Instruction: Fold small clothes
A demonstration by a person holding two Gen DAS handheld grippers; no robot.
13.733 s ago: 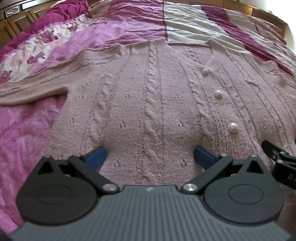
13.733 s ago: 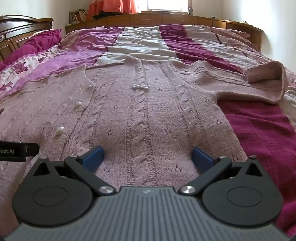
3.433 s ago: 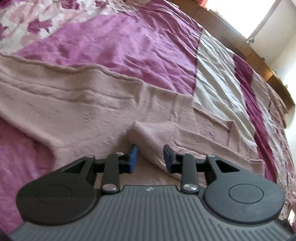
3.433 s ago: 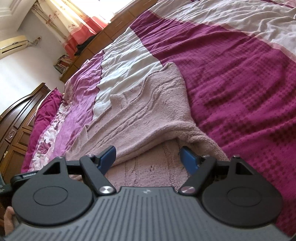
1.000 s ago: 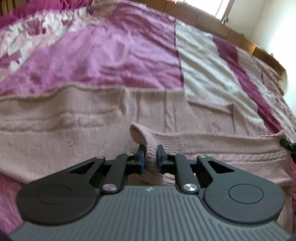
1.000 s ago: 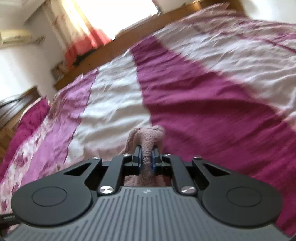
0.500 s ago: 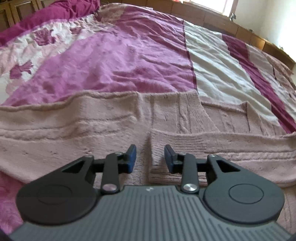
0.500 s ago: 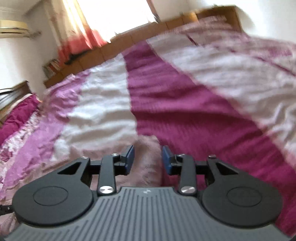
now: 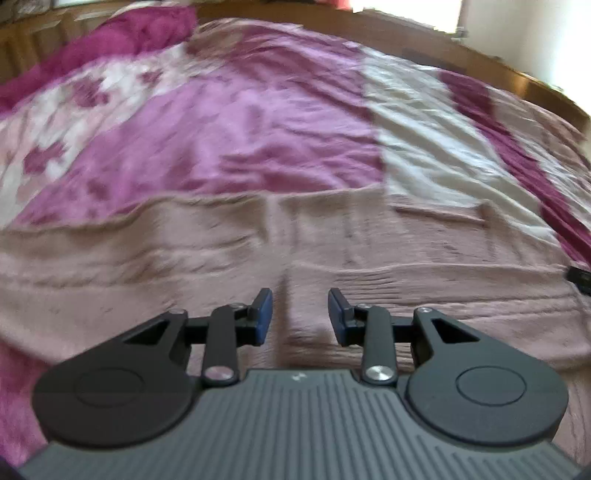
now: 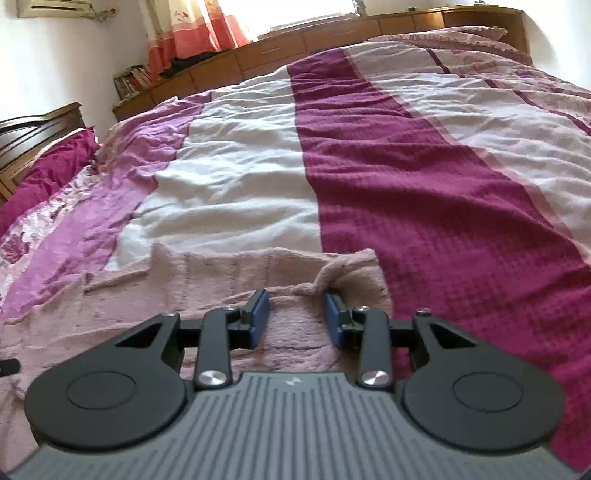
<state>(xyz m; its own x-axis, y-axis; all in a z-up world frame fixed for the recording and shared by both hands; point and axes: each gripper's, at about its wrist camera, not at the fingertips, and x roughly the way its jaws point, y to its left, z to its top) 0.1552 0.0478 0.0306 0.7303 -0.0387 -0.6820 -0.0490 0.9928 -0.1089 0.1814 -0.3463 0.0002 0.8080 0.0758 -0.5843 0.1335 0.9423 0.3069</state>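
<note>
A dusty pink knitted cardigan [image 9: 221,258] lies on the bed, with a folded-over band [image 9: 443,291] laid across it. My left gripper [image 9: 300,314] is open and empty just above the band's left end. In the right wrist view the cardigan [image 10: 229,295] fills the lower left, with a bunched fold [image 10: 332,273] at its right edge. My right gripper [image 10: 296,317] is open and empty, low over that edge.
The bedspread has pink [image 9: 221,140], white [image 10: 236,177] and dark magenta [image 10: 424,206] stripes. A wooden headboard ledge [image 10: 332,33] and curtains [image 10: 192,26] stand at the far end. A dark wooden bed frame [image 10: 33,129] is at the left.
Both grippers had carried the cardigan's edge forward, shut on it; they let go half a second ago and have now opened wider. The fold lies flat.
</note>
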